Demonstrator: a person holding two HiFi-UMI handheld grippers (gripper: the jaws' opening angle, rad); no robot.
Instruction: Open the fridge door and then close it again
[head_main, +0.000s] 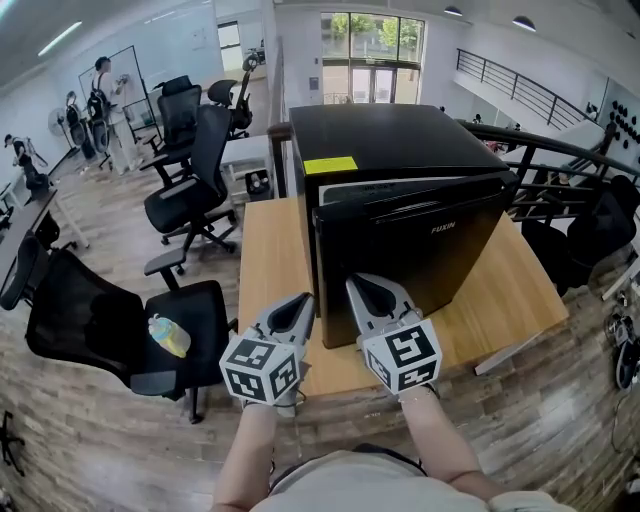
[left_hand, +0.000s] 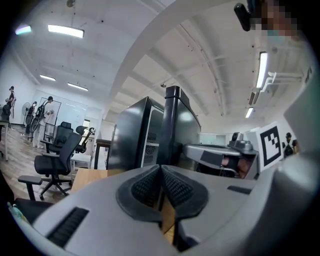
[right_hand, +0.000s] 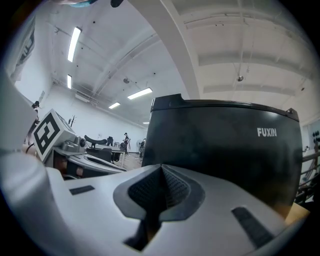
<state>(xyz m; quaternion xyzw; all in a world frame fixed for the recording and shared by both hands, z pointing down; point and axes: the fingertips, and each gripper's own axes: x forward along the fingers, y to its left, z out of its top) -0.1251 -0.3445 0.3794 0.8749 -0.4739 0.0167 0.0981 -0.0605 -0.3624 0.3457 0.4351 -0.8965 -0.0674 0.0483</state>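
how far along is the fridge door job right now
Done: the fridge door stands slightly ajar, with a pale strip showing along its top edge. In hand: the left claw and right claw are both shut and empty, low in front of the door; contact is unclear. Left: the door must end fully closed. Whether it should open wider first can't be told.

Black FUXIN mini fridge (head_main: 400, 150) upright on wooden table (head_main: 270, 260), yellow label (head_main: 330, 165) on top, front door (head_main: 410, 260) slightly ajar.
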